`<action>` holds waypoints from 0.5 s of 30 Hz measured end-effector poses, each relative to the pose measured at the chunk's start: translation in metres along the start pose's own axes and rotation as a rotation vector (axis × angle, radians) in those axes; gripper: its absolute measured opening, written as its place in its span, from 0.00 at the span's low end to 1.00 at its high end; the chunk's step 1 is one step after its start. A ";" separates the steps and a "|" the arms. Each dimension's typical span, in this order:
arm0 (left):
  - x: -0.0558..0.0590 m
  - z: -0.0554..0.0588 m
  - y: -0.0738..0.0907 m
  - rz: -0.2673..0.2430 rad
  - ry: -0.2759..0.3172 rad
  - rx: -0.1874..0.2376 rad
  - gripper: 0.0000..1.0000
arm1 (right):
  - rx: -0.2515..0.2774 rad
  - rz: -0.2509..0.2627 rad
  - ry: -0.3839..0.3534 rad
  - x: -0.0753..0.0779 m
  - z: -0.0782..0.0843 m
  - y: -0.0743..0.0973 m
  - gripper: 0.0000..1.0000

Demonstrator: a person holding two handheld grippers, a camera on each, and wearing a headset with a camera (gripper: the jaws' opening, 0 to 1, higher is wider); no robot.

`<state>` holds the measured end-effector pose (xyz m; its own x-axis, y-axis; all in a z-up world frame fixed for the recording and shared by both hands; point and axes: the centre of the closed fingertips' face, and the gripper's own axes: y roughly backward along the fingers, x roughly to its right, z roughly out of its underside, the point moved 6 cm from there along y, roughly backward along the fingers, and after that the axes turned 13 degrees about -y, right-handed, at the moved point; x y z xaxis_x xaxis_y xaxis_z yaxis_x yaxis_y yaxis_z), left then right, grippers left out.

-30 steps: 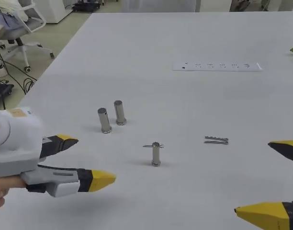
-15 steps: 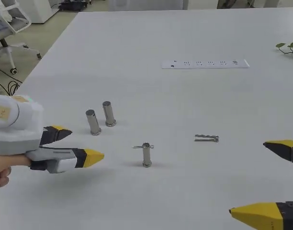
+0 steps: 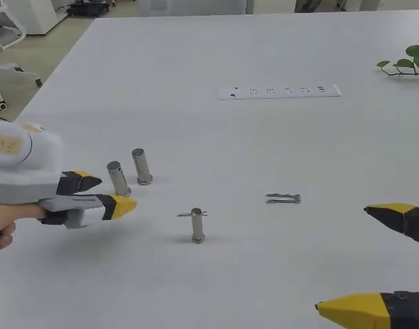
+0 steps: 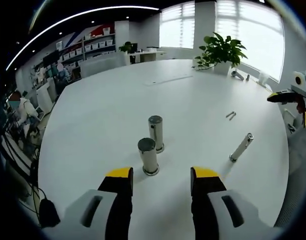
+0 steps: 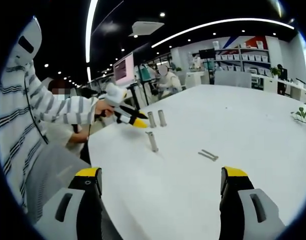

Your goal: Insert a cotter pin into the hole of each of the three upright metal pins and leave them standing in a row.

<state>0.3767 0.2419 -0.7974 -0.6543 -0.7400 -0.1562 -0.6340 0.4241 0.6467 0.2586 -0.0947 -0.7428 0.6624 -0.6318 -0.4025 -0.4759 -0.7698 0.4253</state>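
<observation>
**Head view.** Your left gripper sits near the left edge of the table. Its jaws are moderately parted and hold nothing, and the tips are just beside the nearer bare pin. The farther bare pin stands upright just beside it. The fitted pin stands apart, toward the near edge, with a cotter pin through its top. The loose cotter pins lie flat together near the table's middle. Your right gripper hangs over the near right corner, jaws wide and empty. A power strip lies toward the far edge.

**Left gripper view.** The left gripper lines up roughly on the nearer bare pin, which stands just ahead of the jaws. The farther bare pin stands close behind it. No hole is legible on either pin.

**Right gripper view.** The right gripper faces the loose cotter pins, well short of them.

**Risks, as judged.**
- The bare pins stand close together, so a jaw closing on one may clip the other and topple it.
- A glancing touch on the nearer pin may knock it over.
- The loose cotter pins lie against each other on a smooth top, so your right gripper may lift both or skid them away.
- With the hole's direction unread, an insertion may miss and push the pin over.
</observation>
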 end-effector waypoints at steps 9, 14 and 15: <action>-0.002 -0.002 -0.008 -0.001 -0.021 -0.029 0.34 | -0.002 0.006 -0.003 0.001 -0.001 -0.002 1.00; -0.007 -0.006 -0.011 0.008 -0.015 -0.019 0.29 | -0.015 0.008 -0.002 0.000 0.001 -0.002 0.99; -0.008 -0.007 -0.012 0.010 -0.015 -0.022 0.27 | -0.020 0.008 -0.004 0.000 0.002 -0.003 0.98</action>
<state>0.3925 0.2387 -0.7989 -0.6668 -0.7276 -0.1610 -0.6185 0.4198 0.6643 0.2592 -0.0931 -0.7455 0.6563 -0.6385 -0.4020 -0.4698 -0.7627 0.4445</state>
